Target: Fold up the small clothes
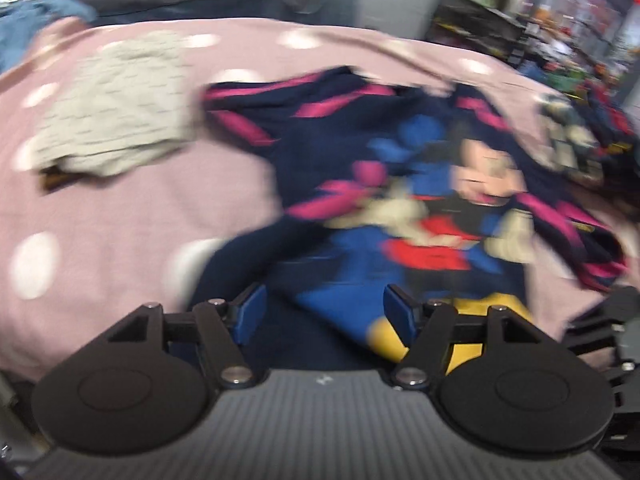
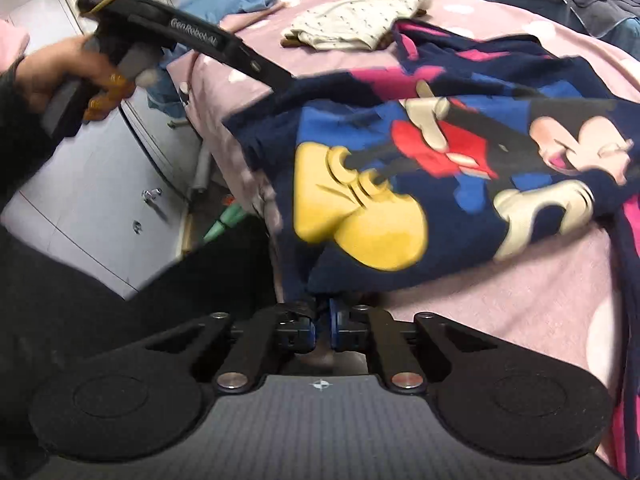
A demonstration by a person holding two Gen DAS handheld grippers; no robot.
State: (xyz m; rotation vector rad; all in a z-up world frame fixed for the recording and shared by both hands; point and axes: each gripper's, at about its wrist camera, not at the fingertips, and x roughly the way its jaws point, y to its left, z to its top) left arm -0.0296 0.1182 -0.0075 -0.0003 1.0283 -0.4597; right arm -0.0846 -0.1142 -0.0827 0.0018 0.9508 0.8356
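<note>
Pink bedspread (image 2: 520,300), navy shirt (image 2: 400,200) overhanging edge

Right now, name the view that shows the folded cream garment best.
The right wrist view: the folded cream garment is sharp there, its dotted print and stacked edges readable on the pink bedspread. The left wrist view shows it larger but motion-blurred, with the print smeared.

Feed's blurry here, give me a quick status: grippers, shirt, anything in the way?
Left gripper open over navy cartoon shirt. Right gripper pinched at its near hem. Folded cream garment lies beyond, not blocking.
</note>
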